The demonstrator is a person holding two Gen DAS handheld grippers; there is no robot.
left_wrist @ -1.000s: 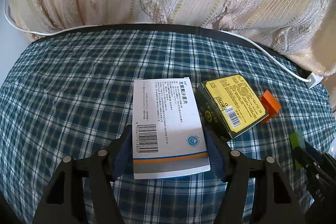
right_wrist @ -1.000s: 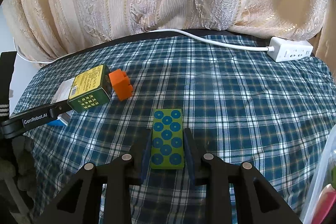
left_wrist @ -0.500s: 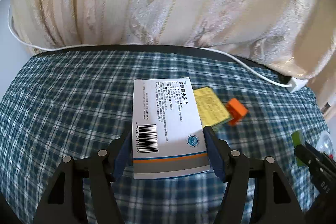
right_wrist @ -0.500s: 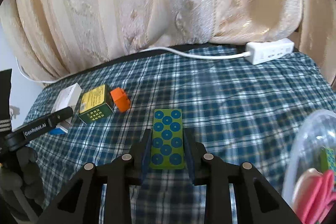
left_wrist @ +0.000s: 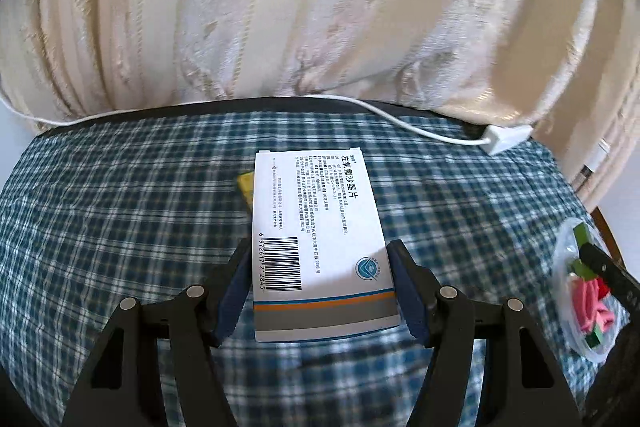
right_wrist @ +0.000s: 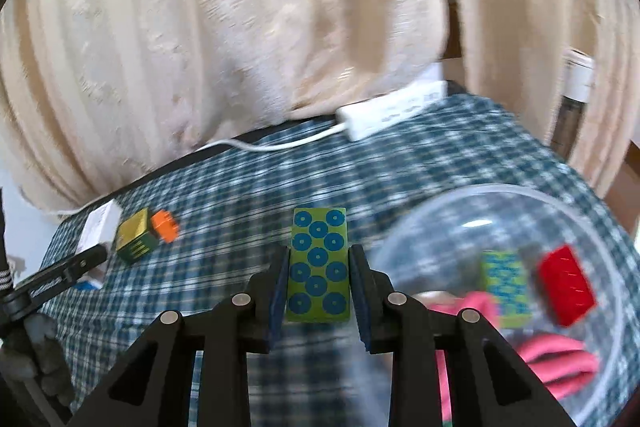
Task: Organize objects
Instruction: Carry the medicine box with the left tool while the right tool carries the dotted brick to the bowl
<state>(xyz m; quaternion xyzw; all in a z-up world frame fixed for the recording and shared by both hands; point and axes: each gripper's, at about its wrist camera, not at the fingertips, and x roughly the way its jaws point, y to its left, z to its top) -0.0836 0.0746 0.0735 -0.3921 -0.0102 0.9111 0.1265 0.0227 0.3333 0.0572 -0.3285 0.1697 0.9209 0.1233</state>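
The left tongs point(left_wrist: 320, 291) clamp a white medicine box point(left_wrist: 316, 239) by its long sides, above the checked counter point(left_wrist: 120, 219). The right tongs point(right_wrist: 319, 279) pinch a green blue-dotted block point(right_wrist: 319, 265) – just left of a clear plastic bowl point(right_wrist: 472, 199).

Blue-and-white plaid cloth point(left_wrist: 120, 227); white box point(left_wrist: 316, 239) striped orange and grey; green block point(right_wrist: 319, 263) dotted blue; cream curtain point(right_wrist: 200, 27); red brick point(right_wrist: 566, 283).
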